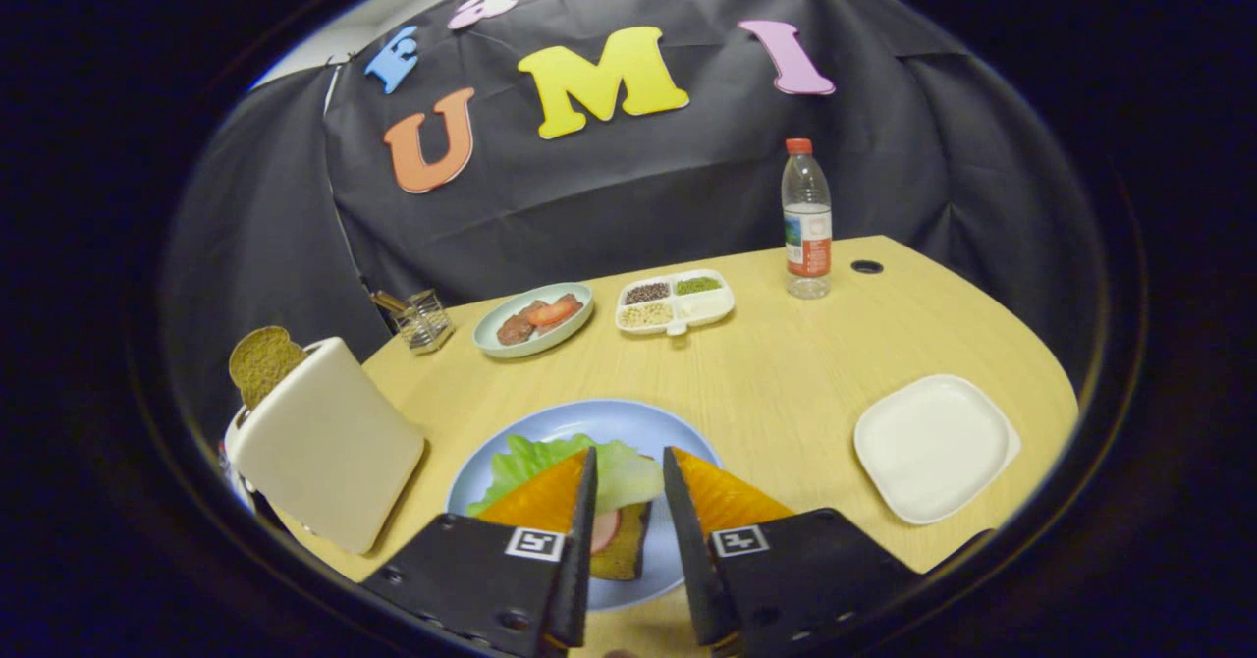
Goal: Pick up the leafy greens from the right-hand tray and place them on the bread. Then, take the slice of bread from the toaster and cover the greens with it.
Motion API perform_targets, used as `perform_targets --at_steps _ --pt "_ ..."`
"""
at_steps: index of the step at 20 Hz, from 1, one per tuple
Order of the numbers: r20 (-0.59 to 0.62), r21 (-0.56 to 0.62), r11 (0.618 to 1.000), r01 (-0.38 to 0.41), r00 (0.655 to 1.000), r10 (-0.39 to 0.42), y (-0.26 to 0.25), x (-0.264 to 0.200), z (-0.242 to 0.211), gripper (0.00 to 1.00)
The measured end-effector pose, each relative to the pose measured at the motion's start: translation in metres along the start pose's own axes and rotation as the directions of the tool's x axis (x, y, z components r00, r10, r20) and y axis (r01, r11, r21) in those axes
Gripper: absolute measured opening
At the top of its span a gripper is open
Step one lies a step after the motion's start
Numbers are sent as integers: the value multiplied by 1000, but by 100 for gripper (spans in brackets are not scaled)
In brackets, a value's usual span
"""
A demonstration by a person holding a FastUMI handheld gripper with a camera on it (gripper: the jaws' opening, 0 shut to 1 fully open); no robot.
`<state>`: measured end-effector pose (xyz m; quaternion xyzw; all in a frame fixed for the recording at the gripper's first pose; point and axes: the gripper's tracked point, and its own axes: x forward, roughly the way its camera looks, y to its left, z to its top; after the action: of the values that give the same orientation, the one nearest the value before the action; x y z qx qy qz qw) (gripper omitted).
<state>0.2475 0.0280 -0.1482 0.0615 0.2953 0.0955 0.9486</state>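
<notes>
Now, look left first: the toaster (329,442) stands at the table's (786,383) left edge, tilted in this view, with the slice of bread (263,363) poking up from its slot, up and to the left of your hand-held gripper (628,466). That is the way you must swing. Between and just ahead of your fingers, which stand apart and hold nothing, the leafy greens (535,457) already lie on the bread (624,545) on the blue plate (628,420). Far right, the white tray (933,447) sits bare.
</notes>
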Motion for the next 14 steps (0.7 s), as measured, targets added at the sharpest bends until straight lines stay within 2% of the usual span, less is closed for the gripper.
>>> perform_targets --at_steps 1,2,7,8,9,14 --pt "14 -6 1000 10 1000 -10 -1 -3 3 48" --pt "33 -17 1000 21 999 -20 -3 -6 8 61" --pt "192 -73 994 82 979 -67 -2 -43 47 82" --pt "230 -80 992 97 970 -77 0 -54 57 93" --pt "267 -88 990 114 960 -87 4 -66 65 96" --pt "426 -148 973 178 899 -99 46 -123 99 96"
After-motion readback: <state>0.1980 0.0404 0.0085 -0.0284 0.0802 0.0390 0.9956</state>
